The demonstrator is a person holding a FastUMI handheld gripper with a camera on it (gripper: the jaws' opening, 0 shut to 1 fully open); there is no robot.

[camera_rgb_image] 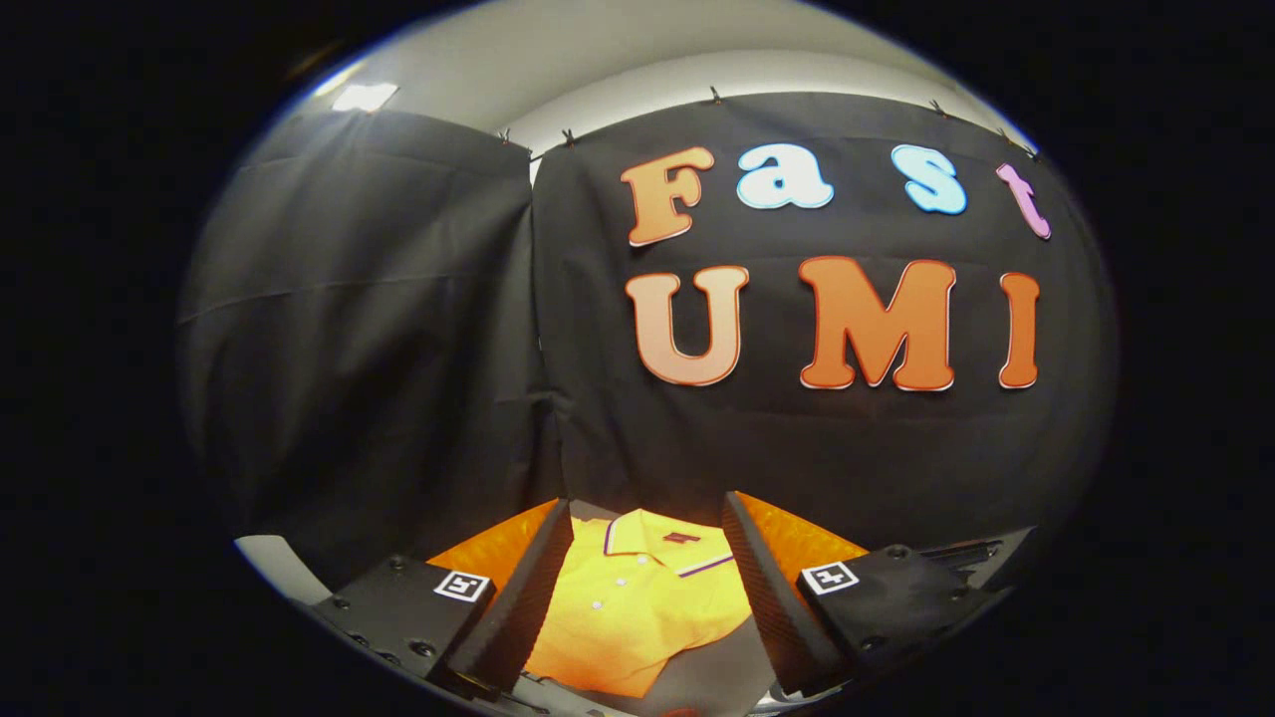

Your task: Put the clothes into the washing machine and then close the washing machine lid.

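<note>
A yellow polo shirt [637, 593] with a dark-trimmed collar and white buttons lies flat below, seen through the gap between my two fingers. My gripper [647, 518] is open, its fingers spread wide on either side of the shirt and well above it, holding nothing. The shirt rests on a dark cloth surface [712, 672], and an orange surface [812, 543] shows beyond it on both sides of the fingers.
The black cloth wall [398, 349] of the booth stands close ahead, behind the orange surface. A pale curved edge [274, 563] shows low at the left, beside my left finger.
</note>
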